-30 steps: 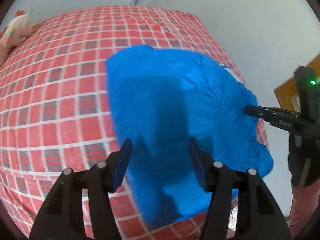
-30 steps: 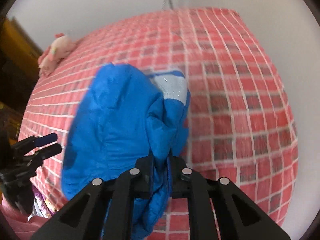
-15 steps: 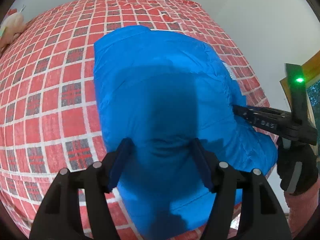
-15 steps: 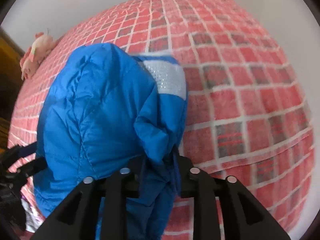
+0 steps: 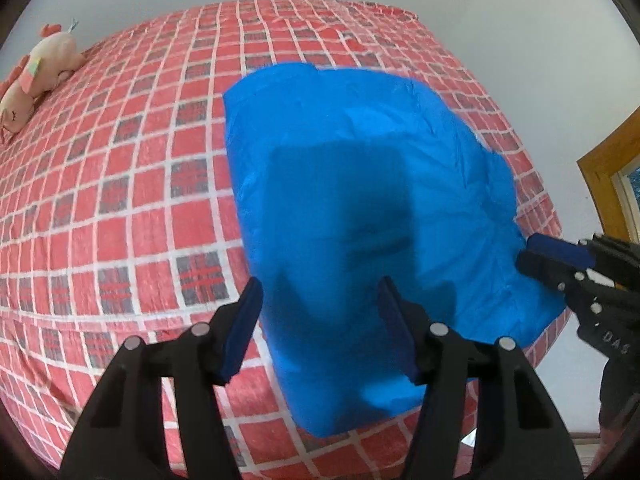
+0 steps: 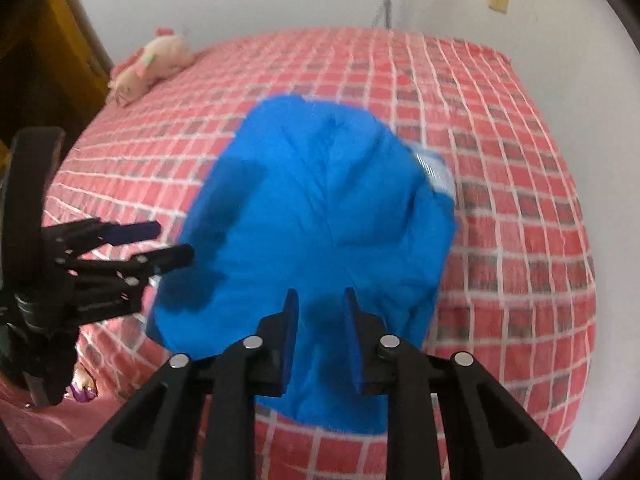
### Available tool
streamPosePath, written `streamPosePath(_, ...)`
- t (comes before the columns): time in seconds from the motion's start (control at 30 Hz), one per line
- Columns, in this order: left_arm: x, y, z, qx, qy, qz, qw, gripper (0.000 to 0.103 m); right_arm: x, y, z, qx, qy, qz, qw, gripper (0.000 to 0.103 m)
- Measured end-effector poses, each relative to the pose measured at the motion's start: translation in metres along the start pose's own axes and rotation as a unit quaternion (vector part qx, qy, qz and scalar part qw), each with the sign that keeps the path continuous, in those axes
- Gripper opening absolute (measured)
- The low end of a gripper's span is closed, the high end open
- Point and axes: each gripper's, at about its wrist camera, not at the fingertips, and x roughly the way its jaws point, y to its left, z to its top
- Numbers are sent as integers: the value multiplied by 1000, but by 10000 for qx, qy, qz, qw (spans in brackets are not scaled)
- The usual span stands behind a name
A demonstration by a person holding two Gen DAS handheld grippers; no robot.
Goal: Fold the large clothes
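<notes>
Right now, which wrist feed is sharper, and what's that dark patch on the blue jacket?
Left wrist view: sharp; the dark patch on the blue jacket looks like a shadow of the left gripper. Right wrist view: motion-blurred, bedspread checks smeared. Both views: fisheye bulges the bed.

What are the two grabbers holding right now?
Nothing. The right hand-held gripper has just let go of the blue jacket, its jaws apart with no cloth pinched. The left hand-held gripper hangs open above it.
</notes>
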Motion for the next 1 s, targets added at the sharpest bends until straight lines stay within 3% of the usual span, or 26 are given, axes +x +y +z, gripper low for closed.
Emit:
streamPosePath(0.2,14,-2,-8,-36,97,-99,9999,61,29,-24,-29,434,229,83,9988,10)
streamPosePath(0.33,27,-7,-14,73,161,-19,9998,66,60,-36,-49,824,287,272,9958,9)
streamPosePath(0.47,35,-2,-14,-20,262,-42,9996,68,61,-34,-49,857,300,193,9957,9)
streamPosePath(0.57,29,4,-8,-167,377,-180,9990,64,44,-37,-39,871,371,308,9950,9)
streamPosePath(0.6,24,6,-5,-189,363,-179,9990,58,34,-39,-36,880,290,391,9949,12)
streamPosePath(0.63,16,8,-2,-181,281,-151,9993,54,21,-40,-32,864,145,457,9951,13)
streamPosePath(0.77,-10,12,21,-217,-174,-99,9996,54,-8,-45,1,796,-467,465,9947,21)
streamPosePath(1.0,2,-5,58,-283,-412,59,9987,49,18,-41,63,718,-711,192,9947,21)
